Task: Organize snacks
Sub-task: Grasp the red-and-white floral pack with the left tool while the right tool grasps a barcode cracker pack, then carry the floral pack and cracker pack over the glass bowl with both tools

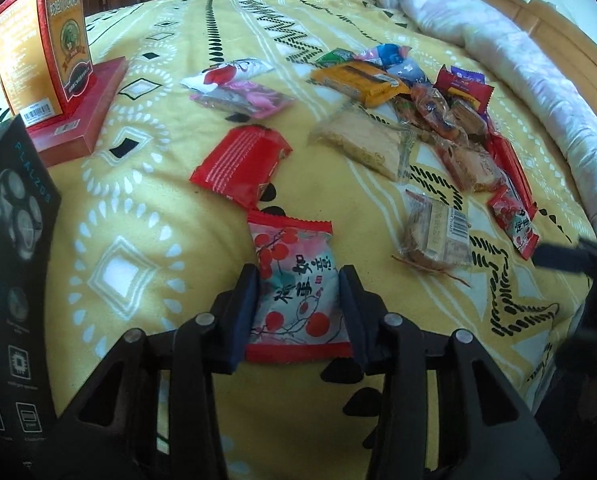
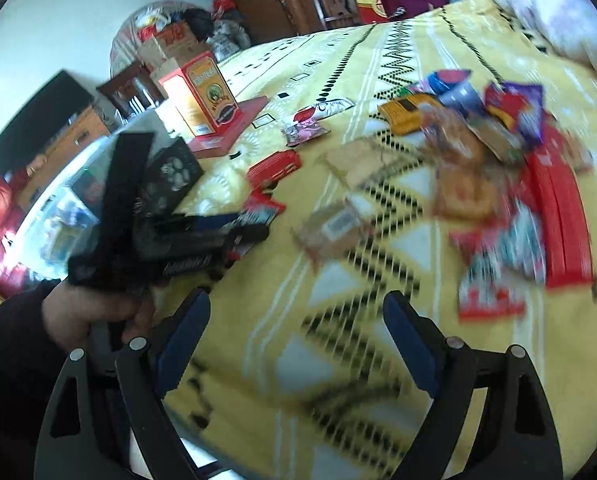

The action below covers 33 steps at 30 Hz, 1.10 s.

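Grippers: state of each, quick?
Left gripper: closed on the red-and-white snack packet.
Right gripper: open, nothing between its fingers.

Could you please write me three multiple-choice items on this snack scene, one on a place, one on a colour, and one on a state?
1. Where does the tall red and orange box stand?
A. on a flat red box
B. on the pillow
C. on the floor

2. What colour is the bedspread?
A. blue
B. yellow with patterns
C. plain white

3. How is the right gripper?
A. shut on a packet
B. open and empty
C. holding a box

Answers: 1 A, the flat red box lies under it. 2 B, yellow shows between the snacks. 3 B, only bedspread lies between its fingers.
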Each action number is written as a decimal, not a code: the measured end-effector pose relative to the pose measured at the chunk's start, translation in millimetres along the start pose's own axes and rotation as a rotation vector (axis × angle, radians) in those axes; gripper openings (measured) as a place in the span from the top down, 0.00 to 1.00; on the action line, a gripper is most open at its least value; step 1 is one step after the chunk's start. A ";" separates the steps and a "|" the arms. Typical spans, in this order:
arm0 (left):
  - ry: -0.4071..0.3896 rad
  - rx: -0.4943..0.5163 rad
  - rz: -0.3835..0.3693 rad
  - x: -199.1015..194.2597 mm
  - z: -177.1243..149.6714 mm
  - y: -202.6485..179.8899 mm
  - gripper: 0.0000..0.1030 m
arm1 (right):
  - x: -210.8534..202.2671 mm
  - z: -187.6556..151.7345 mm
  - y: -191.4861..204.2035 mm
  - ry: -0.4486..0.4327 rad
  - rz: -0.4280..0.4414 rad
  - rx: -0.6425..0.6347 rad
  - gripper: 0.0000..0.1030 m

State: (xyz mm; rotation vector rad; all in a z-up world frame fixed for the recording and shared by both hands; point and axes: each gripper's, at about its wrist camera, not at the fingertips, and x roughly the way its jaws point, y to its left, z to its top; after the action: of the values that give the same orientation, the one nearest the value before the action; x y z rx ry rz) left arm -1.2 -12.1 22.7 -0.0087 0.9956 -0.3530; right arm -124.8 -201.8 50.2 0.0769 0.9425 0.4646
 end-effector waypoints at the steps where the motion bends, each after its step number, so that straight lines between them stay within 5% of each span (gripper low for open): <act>1: -0.002 0.003 0.001 0.4 -0.4 -0.7 0.59 | 6.0 5.7 -0.5 0.007 -0.006 -0.013 0.12; 12: -0.002 -0.003 -0.032 2.6 -0.5 5.5 0.61 | 85.5 46.0 -9.7 0.170 -0.054 -0.173 0.14; 15: -0.002 -0.002 -0.031 2.0 -0.4 5.5 0.61 | 94.0 46.3 -12.2 0.178 -0.074 -0.178 0.33; 19: -0.010 0.006 -0.013 -3.5 0.1 1.6 0.62 | 82.4 42.2 -12.4 0.137 -0.086 -0.157 0.47; 26: -0.098 -0.013 -0.030 -45.5 16.9 -0.4 0.63 | 37.3 45.9 -7.1 0.013 -0.105 -0.107 0.48; 33: -0.240 -0.016 0.014 -128.1 43.1 11.2 0.63 | -8.8 88.7 27.1 -0.123 -0.071 -0.112 0.48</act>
State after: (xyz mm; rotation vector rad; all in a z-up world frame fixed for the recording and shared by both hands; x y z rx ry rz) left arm -25.6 29.6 149.4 -0.0575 0.7608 -0.3224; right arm -68.2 -169.1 116.5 -0.0294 0.7940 0.4415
